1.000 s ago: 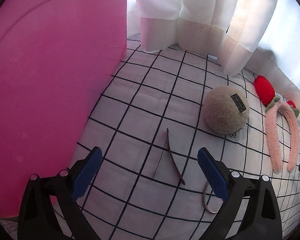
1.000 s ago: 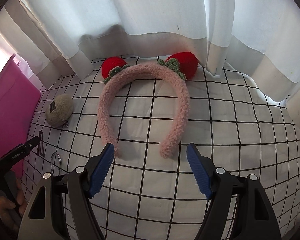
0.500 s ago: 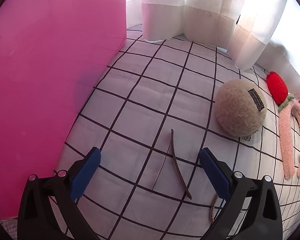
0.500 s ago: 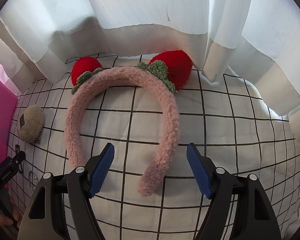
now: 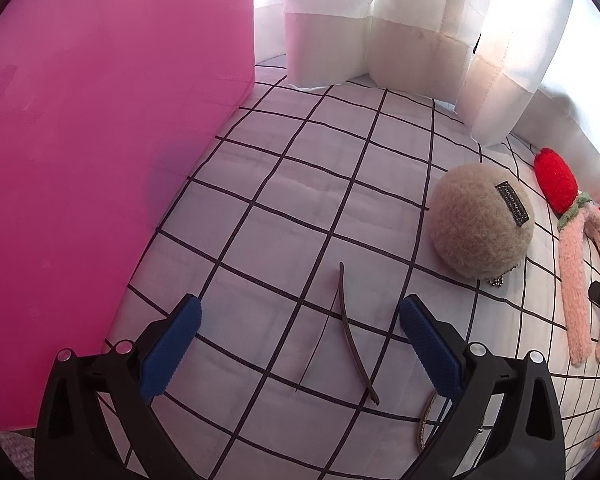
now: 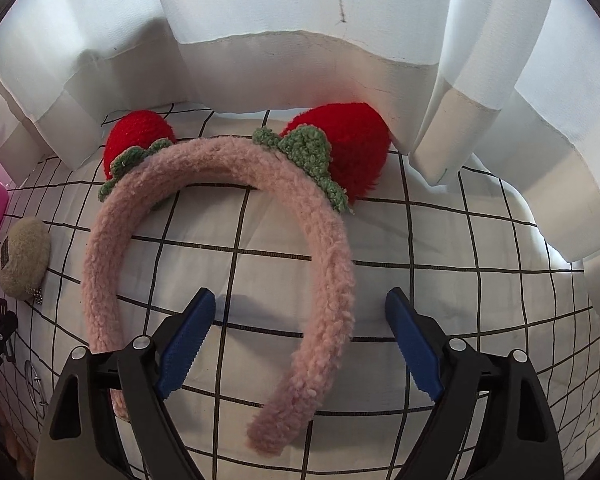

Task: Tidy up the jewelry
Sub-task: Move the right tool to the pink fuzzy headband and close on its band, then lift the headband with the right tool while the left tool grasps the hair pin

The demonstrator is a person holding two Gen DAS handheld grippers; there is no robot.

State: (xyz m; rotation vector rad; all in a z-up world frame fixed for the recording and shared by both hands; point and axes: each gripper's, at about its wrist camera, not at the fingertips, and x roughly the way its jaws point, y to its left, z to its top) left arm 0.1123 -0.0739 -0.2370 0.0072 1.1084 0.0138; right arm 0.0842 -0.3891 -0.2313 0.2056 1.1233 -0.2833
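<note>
While both pairs stood wide open and held nothing, the left tongs hung low over a white cloth with a black grid. A thin, dark, curved hair clip lay on the cloth between its blue-padded fingers, nearer the right one, touching neither. Under the right finger, part of a thin metal ring showed, mostly hidden. Further out to the right sat a round beige fuzzy pom-pom with a small black label, a bit of beaded chain at its lower edge. A large, flat pink panel stood upright along the left side. White curtains hung at the back, their hems touching the cloth.

The right tongs hovered over a fluffy pink headband with two red strawberry ears and green leaves. One leg of the headband ran between the blue fingers without contact; the other leg passed beneath the left finger's black arm. The headband lay flat on the cloth, its arch toward the curtains, ears almost at the hem. At far left of this view the beige pom-pom was seen again, well apart from the headband.
</note>
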